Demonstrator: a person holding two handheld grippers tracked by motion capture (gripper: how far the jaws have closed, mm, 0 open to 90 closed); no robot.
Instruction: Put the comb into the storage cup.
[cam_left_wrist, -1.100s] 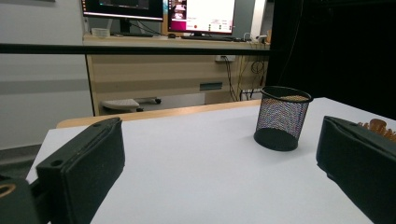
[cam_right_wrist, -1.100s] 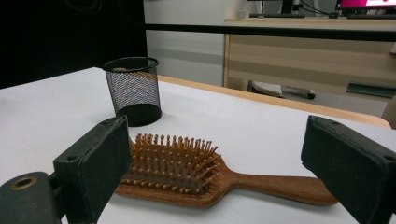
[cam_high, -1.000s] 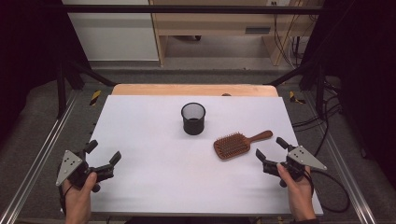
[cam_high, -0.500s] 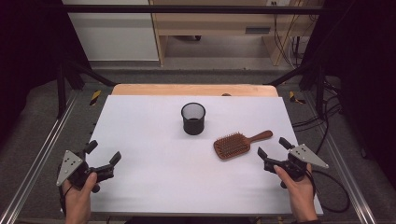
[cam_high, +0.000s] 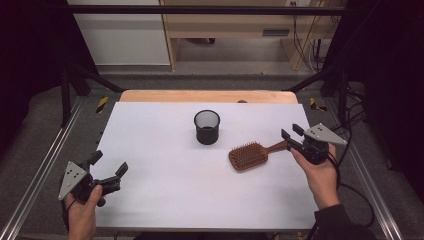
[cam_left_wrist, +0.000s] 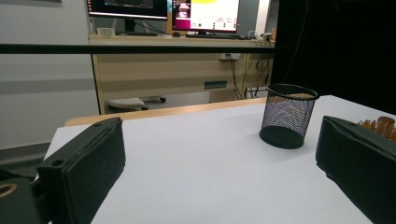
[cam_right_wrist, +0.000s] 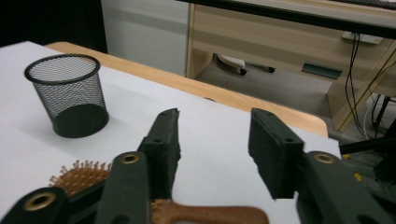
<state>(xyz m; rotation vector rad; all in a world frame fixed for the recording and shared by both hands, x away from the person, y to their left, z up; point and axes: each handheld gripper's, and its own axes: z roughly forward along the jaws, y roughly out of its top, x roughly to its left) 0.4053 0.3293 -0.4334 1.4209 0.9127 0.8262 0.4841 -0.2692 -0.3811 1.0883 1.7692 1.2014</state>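
A brown wooden hairbrush (cam_high: 248, 156) lies bristles up right of the table's middle, its handle (cam_high: 276, 146) pointing to the right. A black mesh cup (cam_high: 207, 126) stands upright behind it. My right gripper (cam_high: 291, 131) hovers over the handle's end. Its jaws have just been closing and stand partly apart with nothing between them. In the right gripper view the handle (cam_right_wrist: 210, 214) passes below the jaws of this gripper (cam_right_wrist: 215, 126), with the cup (cam_right_wrist: 70, 95) farther left. My left gripper (cam_high: 110, 162) rests wide open and empty at the front left; its view shows the cup (cam_left_wrist: 288, 115).
The white table top (cam_high: 160, 150) has a wooden strip (cam_high: 205, 96) along its far edge and metal rails (cam_high: 45, 165) on both sides. A desk with monitors (cam_left_wrist: 205, 14) stands beyond the table. Cables (cam_high: 350, 125) trail off to the right.
My right gripper has risen and moved forward from the front right edge to the brush handle's end, and its jaws have narrowed. The left gripper, brush and cup have not moved.
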